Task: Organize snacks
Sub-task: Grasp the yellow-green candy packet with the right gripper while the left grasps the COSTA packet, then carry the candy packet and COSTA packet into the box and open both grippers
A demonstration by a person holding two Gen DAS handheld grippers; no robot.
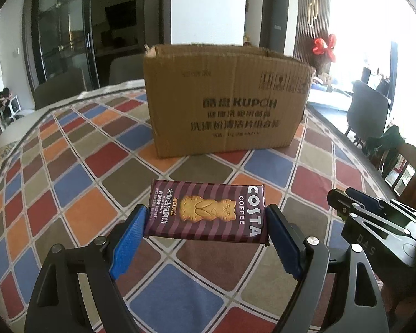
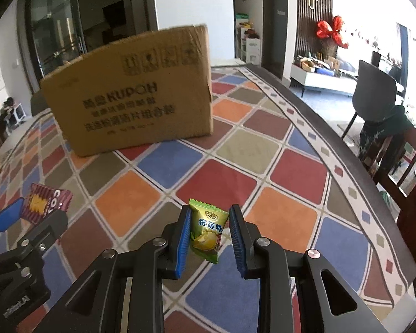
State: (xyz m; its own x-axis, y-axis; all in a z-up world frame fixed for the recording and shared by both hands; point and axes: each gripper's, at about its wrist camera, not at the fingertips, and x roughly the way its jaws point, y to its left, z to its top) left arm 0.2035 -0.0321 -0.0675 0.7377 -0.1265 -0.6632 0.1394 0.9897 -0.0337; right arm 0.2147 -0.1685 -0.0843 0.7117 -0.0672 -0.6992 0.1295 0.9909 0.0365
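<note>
A biscuit packet (image 1: 206, 212) is clamped by its ends in the left gripper (image 1: 207, 222), and a small candy (image 2: 206, 230) is pinched in the right gripper (image 2: 210, 231), both raised above the surface (image 1: 69, 166), presumably for dropping into the open cardboard box (image 1: 227, 100) beyond.

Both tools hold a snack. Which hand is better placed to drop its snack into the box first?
Probably the left. Its tool faces the box almost head-on with the biscuit pack; the right tool, holding the candy, sees the box off to its left.
</note>
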